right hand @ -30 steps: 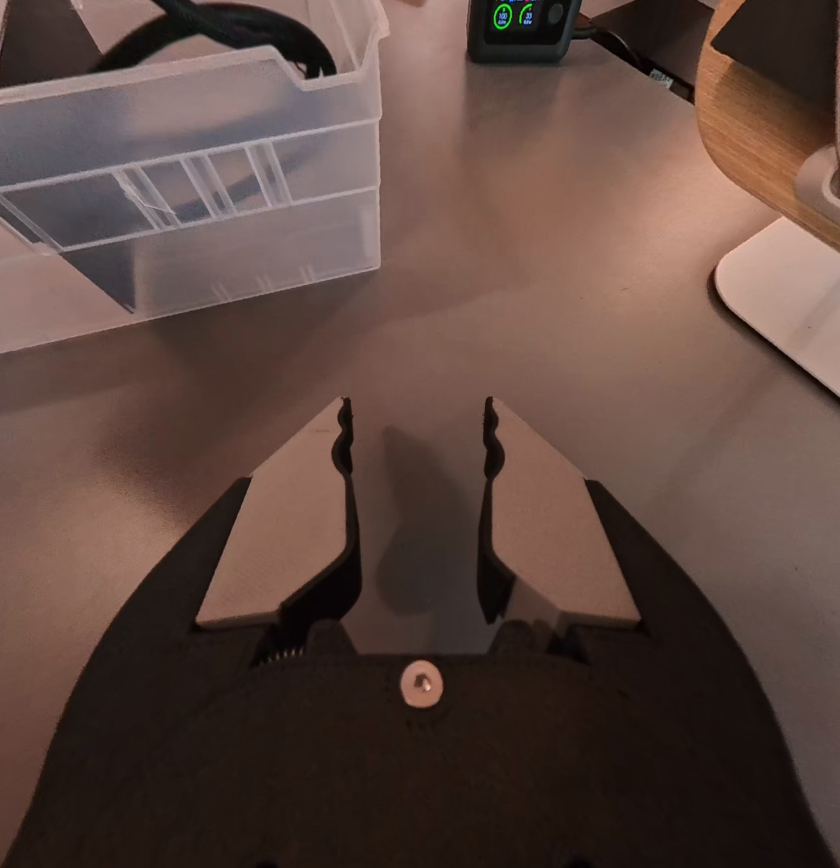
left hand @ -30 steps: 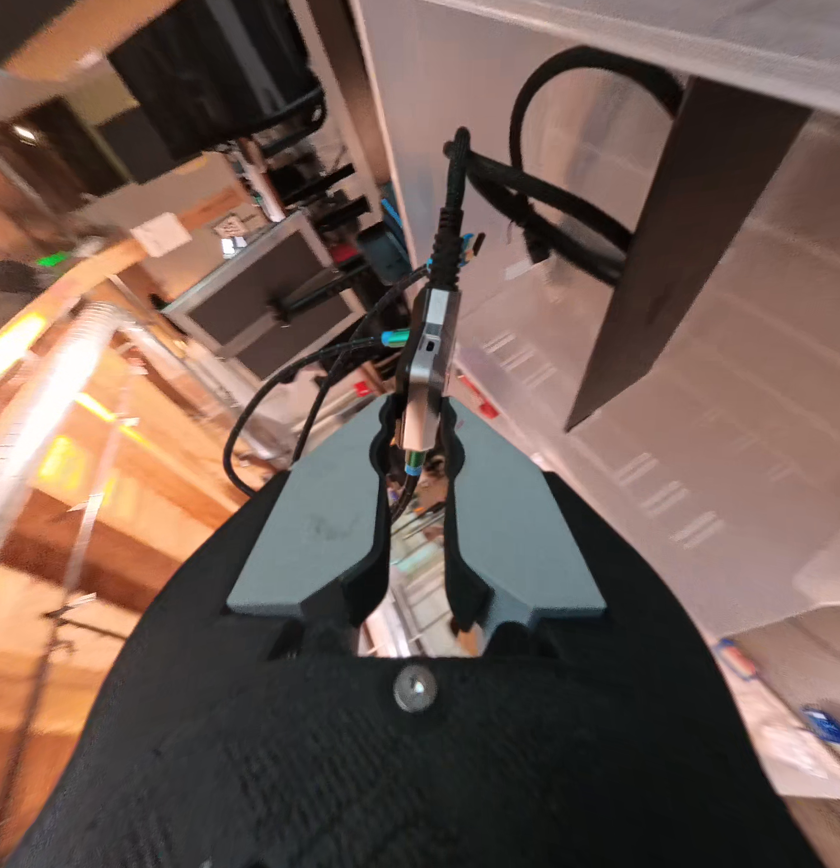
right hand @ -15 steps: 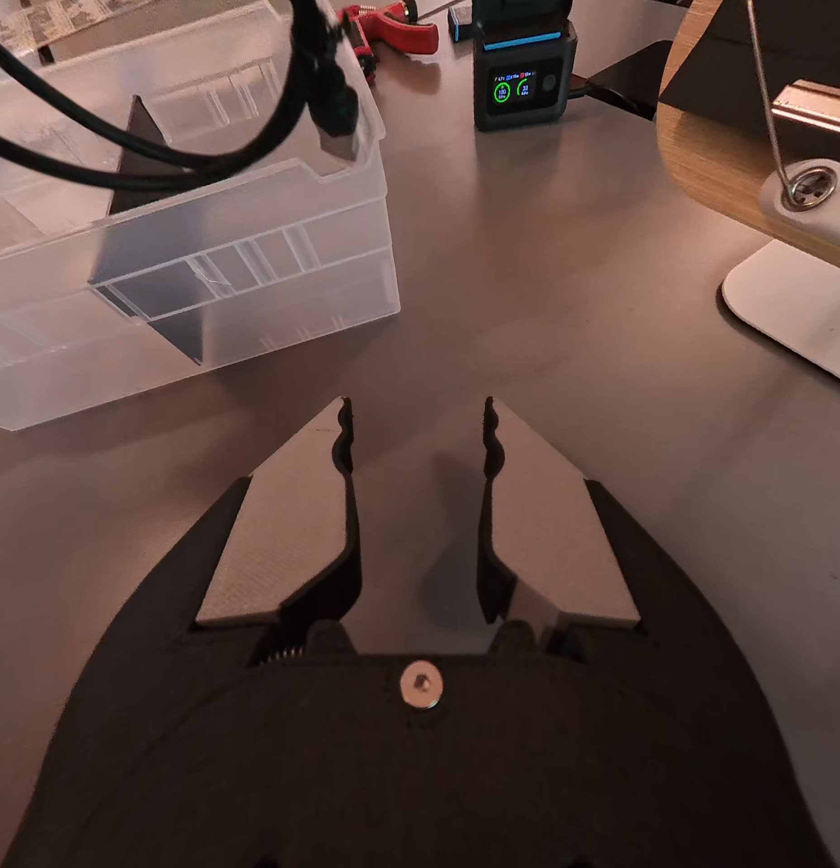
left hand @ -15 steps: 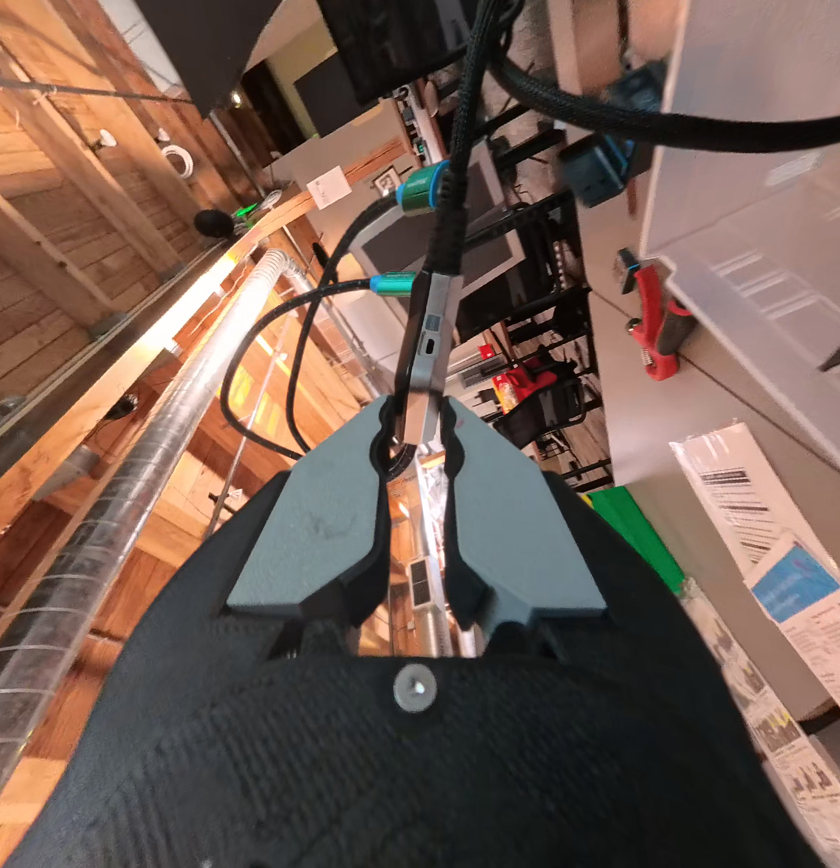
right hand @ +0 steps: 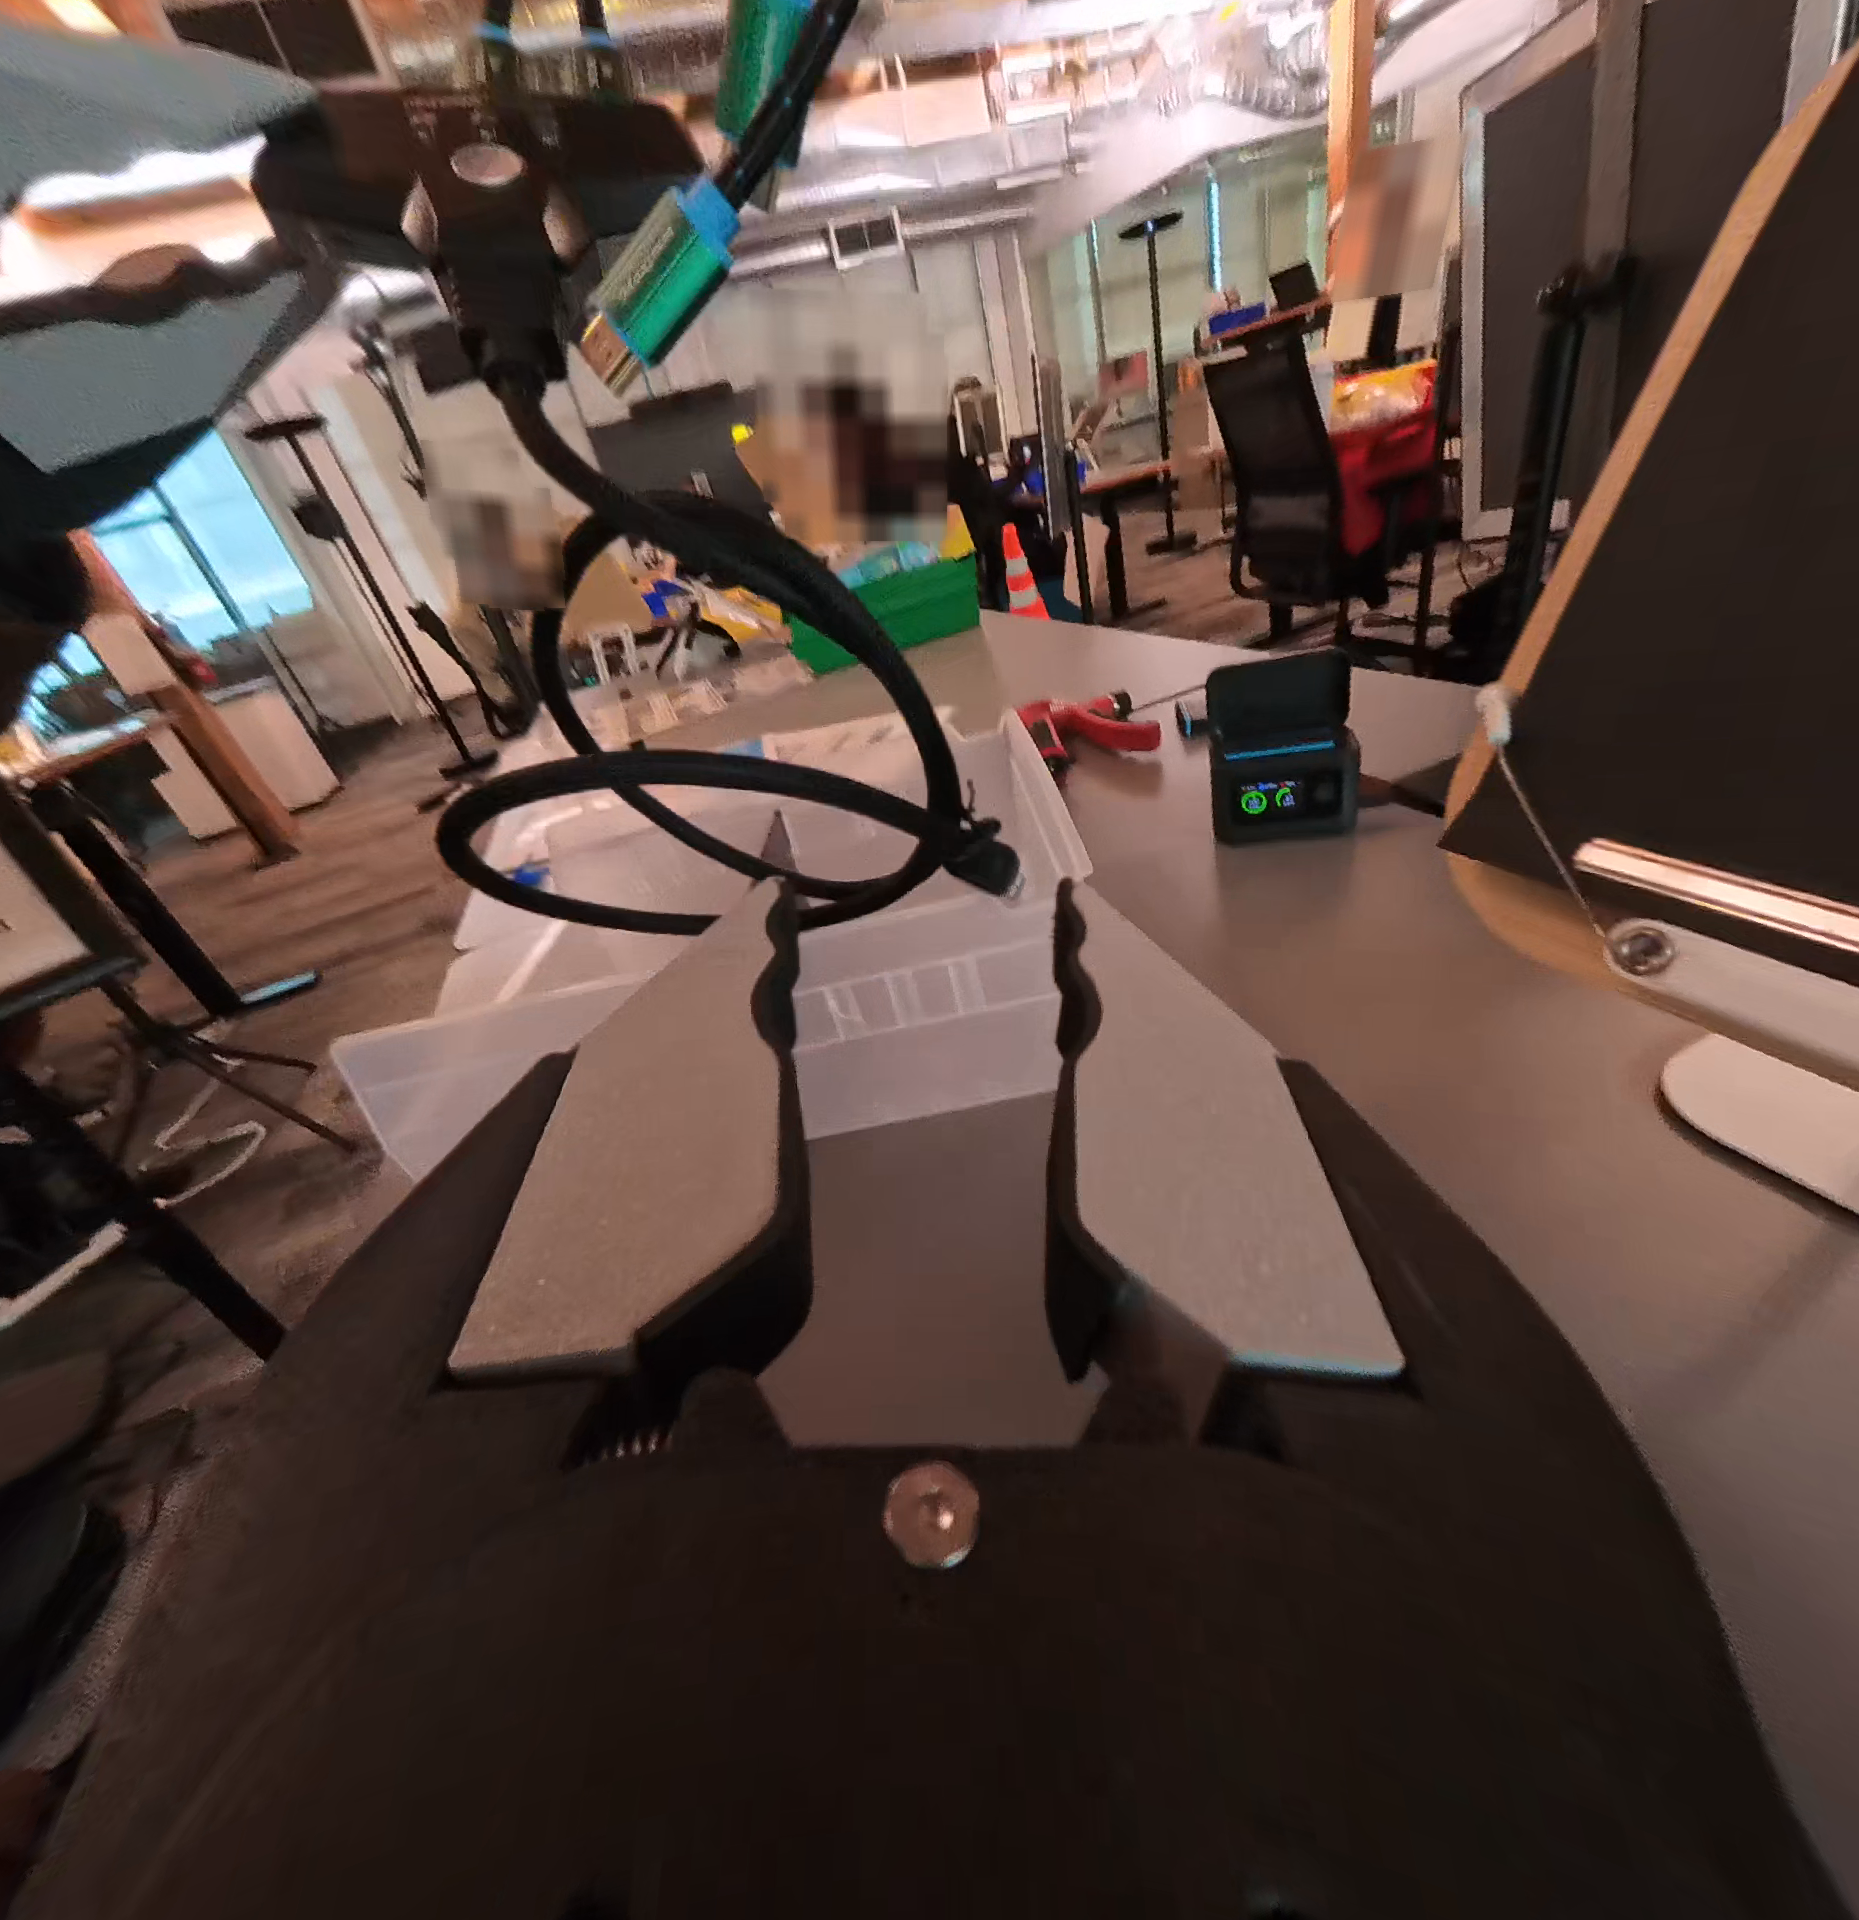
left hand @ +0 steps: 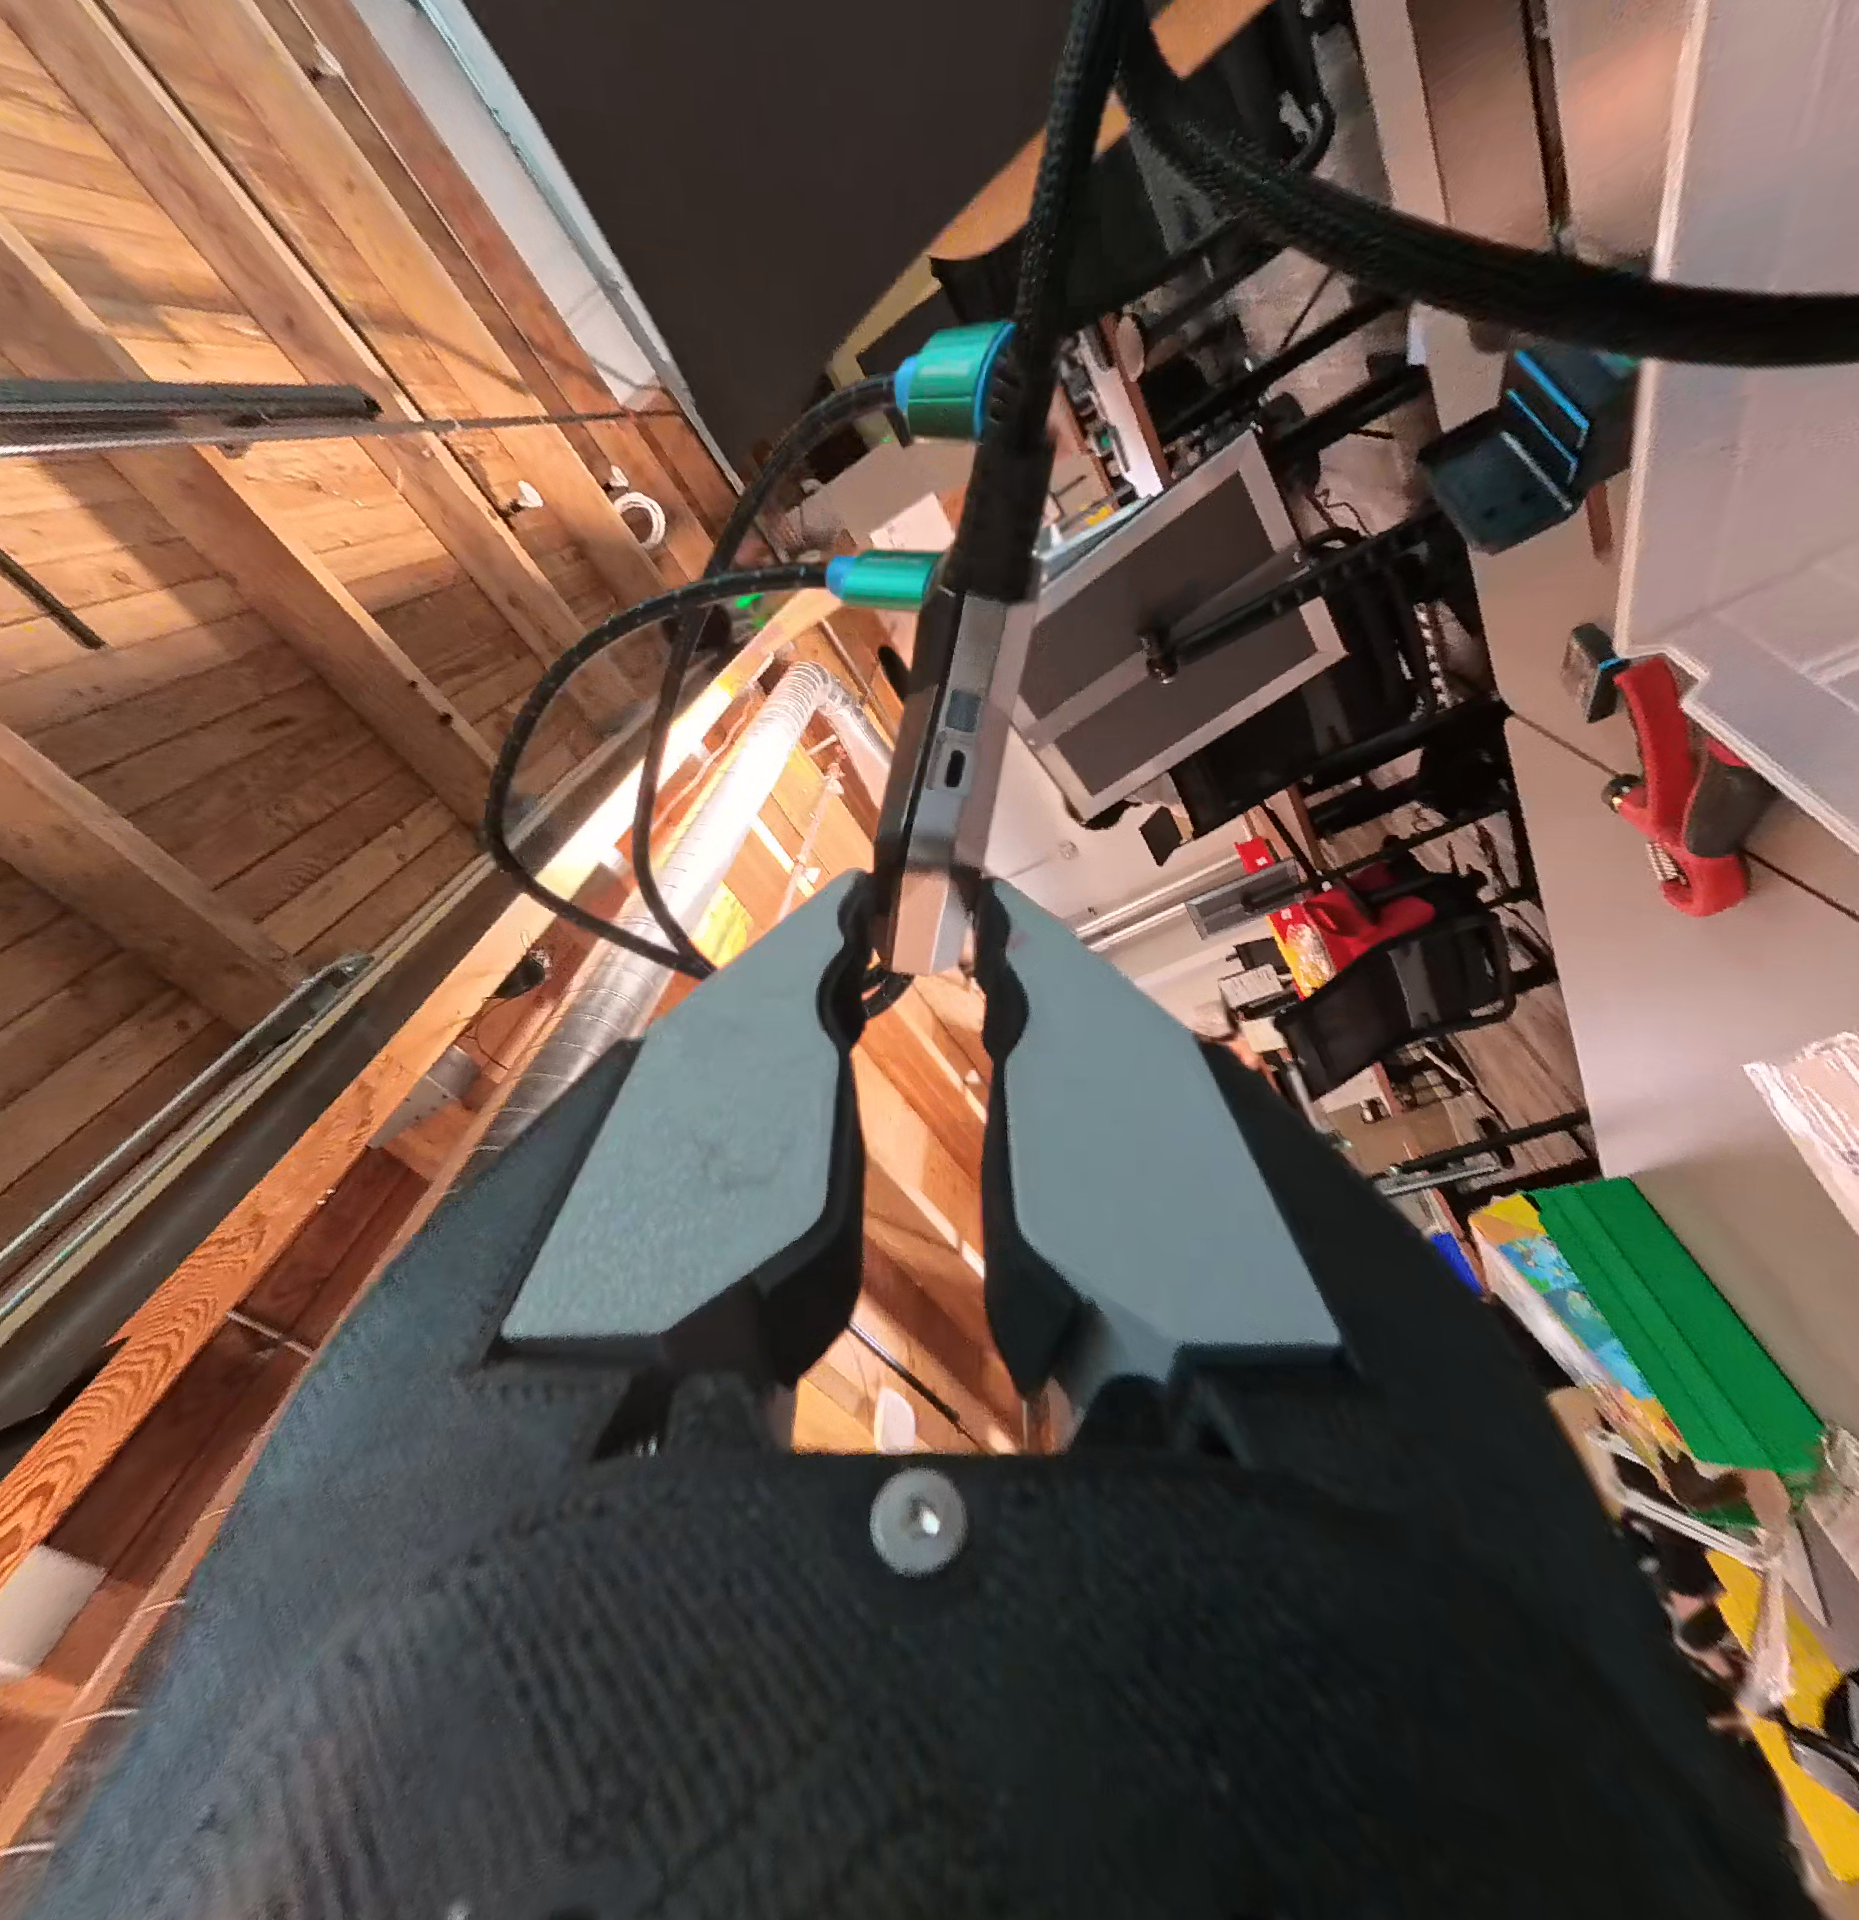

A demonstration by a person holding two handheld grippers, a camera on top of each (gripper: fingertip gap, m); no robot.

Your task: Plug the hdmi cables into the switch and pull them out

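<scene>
While the left hand-held gripper (left hand: 920,920) pinches the HDMI switch (left hand: 940,769) aloft, presenting its ports, the right hand-held gripper (right hand: 917,961) waits spread above the desk (right hand: 1320,1039).

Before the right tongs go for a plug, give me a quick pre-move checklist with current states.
1. Switch clamped in left tongs: ok.
2. Right tongs open and empty: ok.
3. Green plug hanging loose beside the switch, unplugged: ok.
4. Black cable attached to the switch, looping down over the clear bin: ok.
5. Second green plug seated in the switch: cannot tell.
6. Free port facing the right tongs: cannot tell.
</scene>
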